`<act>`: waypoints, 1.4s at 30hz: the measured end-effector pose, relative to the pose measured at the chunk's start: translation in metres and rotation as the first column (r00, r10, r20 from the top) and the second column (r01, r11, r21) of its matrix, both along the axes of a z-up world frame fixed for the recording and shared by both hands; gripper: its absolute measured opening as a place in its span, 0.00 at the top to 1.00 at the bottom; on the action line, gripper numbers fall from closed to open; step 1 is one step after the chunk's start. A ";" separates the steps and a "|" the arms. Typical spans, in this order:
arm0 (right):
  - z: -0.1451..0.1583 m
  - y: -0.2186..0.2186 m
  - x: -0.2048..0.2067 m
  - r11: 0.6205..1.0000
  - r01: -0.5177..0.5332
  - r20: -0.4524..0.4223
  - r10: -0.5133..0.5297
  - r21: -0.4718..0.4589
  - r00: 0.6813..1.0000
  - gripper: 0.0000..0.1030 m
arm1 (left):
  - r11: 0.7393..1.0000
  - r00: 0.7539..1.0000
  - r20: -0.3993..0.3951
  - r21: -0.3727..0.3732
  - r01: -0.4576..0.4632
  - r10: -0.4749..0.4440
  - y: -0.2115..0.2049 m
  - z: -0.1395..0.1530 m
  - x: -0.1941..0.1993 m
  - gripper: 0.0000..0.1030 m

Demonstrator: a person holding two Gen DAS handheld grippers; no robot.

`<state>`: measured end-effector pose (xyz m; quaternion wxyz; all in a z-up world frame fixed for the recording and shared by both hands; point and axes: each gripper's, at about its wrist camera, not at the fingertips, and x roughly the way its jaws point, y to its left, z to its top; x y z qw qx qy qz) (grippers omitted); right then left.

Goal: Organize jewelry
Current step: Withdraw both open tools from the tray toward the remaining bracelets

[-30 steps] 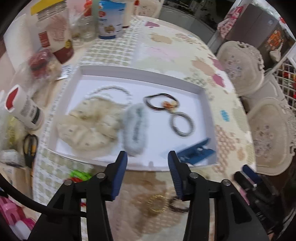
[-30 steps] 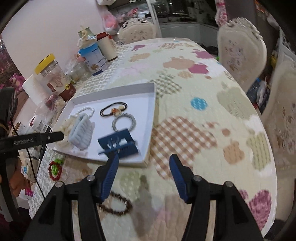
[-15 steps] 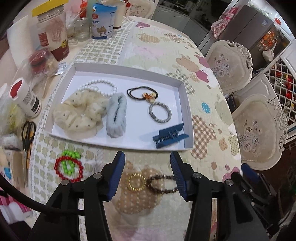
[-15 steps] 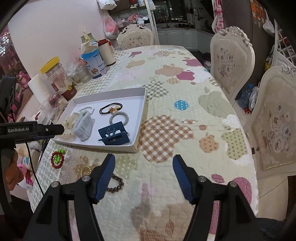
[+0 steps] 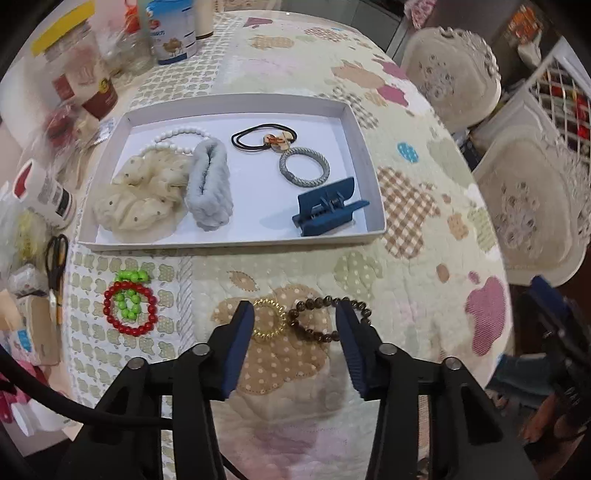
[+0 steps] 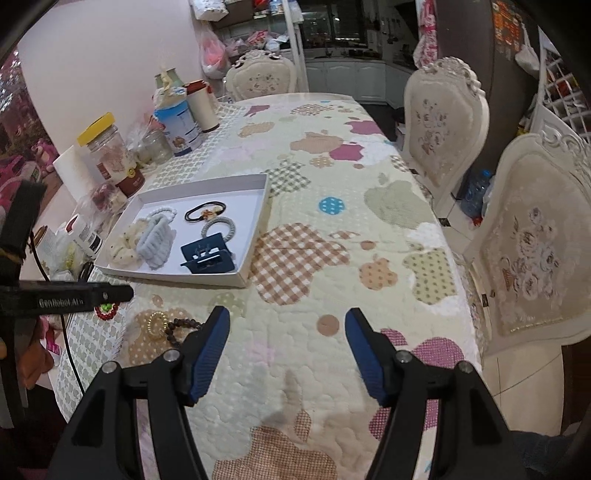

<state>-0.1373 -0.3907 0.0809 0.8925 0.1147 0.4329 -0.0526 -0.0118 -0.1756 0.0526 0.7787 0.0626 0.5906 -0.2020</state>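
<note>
A white tray (image 5: pixel 364 155) (image 6: pixel 255 218) holds a cream scrunchie (image 5: pixel 138 194), a grey scrunchie (image 5: pixel 210 184), a pearl bracelet (image 5: pixel 177 134), a black hair tie (image 5: pixel 264 138), a grey ring tie (image 5: pixel 304 166) and a blue claw clip (image 5: pixel 327 208) (image 6: pixel 207 254). On the cloth in front lie a gold ring (image 5: pixel 267 319) (image 6: pixel 155 323), a brown bead bracelet (image 5: pixel 330 319) (image 6: pixel 183 326) and a red and green bead bracelet (image 5: pixel 129 306). My left gripper (image 5: pixel 293 314) is open and empty above the gold ring and brown bracelet. My right gripper (image 6: pixel 288 321) is open and empty over the cloth.
Jars, a tin (image 5: pixel 171 29), bottles and scissors (image 5: pixel 55 258) crowd the table's left side. Cream chairs (image 6: pixel 443 122) stand along the right. The table edge is near on the right (image 6: pixel 469 332).
Both grippers have pulled back and up from the tray. The loose bracelets in front of the tray have come into view between the left fingers. Both stay open.
</note>
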 end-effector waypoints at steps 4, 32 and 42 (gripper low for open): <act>0.003 -0.001 -0.007 1.000 0.003 0.004 -0.003 -0.004 1.000 0.34 | 0.999 1.000 0.018 0.033 -0.012 0.011 -0.001 -0.002 -0.004 0.59; -0.007 0.026 0.000 0.989 -0.146 0.012 0.146 0.019 0.989 0.33 | 0.969 0.950 0.222 0.060 -0.240 0.221 0.052 0.005 -0.046 0.59; -0.017 0.058 0.017 0.964 -0.268 0.000 0.268 0.002 0.964 0.33 | 0.948 0.921 0.244 0.029 -0.318 0.302 0.082 0.006 -0.055 0.59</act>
